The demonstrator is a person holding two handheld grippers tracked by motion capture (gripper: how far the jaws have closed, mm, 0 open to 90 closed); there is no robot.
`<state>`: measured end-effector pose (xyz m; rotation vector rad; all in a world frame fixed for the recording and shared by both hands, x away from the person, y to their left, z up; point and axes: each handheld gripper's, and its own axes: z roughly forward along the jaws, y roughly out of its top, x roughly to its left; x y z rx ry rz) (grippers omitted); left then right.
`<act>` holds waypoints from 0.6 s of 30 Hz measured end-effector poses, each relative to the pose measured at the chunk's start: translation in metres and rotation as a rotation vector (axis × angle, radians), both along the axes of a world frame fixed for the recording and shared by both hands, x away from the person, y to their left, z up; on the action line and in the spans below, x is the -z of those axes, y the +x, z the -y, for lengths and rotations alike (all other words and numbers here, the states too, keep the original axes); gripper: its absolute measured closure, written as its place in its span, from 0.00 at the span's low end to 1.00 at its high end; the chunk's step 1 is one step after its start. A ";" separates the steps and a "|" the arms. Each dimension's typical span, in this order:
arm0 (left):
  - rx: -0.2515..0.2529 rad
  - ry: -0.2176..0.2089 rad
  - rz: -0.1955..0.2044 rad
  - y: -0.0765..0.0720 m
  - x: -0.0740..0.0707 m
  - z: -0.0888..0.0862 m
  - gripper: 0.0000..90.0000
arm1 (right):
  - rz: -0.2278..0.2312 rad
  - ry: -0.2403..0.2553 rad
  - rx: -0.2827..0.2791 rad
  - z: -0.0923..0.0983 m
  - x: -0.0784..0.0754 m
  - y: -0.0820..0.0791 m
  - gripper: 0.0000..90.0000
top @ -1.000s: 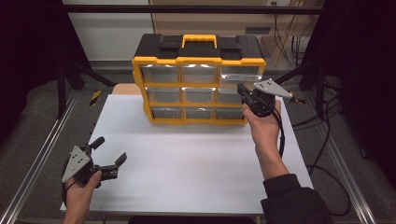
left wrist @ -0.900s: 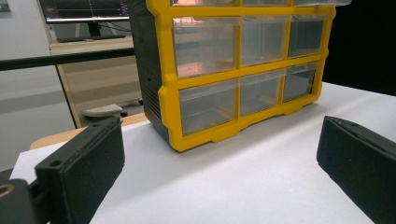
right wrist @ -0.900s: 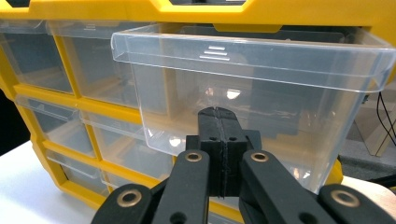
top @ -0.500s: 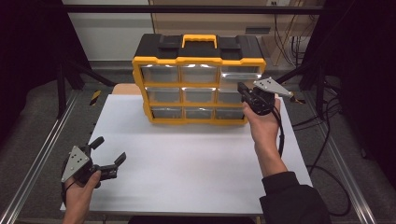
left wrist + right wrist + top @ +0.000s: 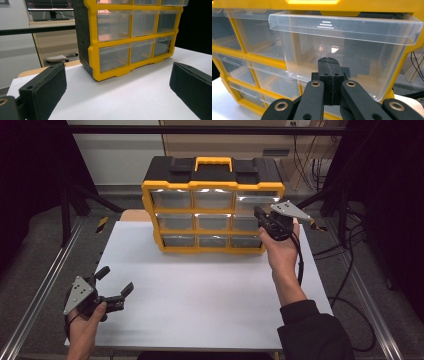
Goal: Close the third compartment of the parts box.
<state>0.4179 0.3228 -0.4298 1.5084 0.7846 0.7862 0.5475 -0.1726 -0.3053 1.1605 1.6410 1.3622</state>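
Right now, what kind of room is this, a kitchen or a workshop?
Probably a lab or workshop test bench: a white table framed by metal rails, a yellow drawer organizer, loose cables beside it, and a computer monitor behind.

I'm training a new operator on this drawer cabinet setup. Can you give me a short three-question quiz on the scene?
1. True or false: the right tool has its jaws pressed together.
2. Which drawer of the yellow cabinet sticks out, in front of the right tool? A top right, B bottom left, C middle centre.
3. Fill in: the left tool, near the table corner, has its jaws ____.

Key: 1 true. 2 A, the top right drawer. 3 open, nothing between them.
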 end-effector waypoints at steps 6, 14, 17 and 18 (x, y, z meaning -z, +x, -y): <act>0.004 0.000 -0.001 0.000 0.000 0.001 0.01 | -0.002 0.006 0.002 0.000 0.000 0.003 1.00; 0.004 0.001 -0.001 0.000 0.000 0.001 0.01 | -0.004 0.015 0.007 0.000 0.000 0.007 1.00; 0.005 0.000 -0.001 0.000 0.000 0.001 0.01 | -0.008 0.022 0.012 0.000 0.000 0.010 1.00; 0.006 0.000 -0.001 0.000 0.000 0.001 0.01 | -0.007 0.020 0.015 0.000 0.000 0.011 1.00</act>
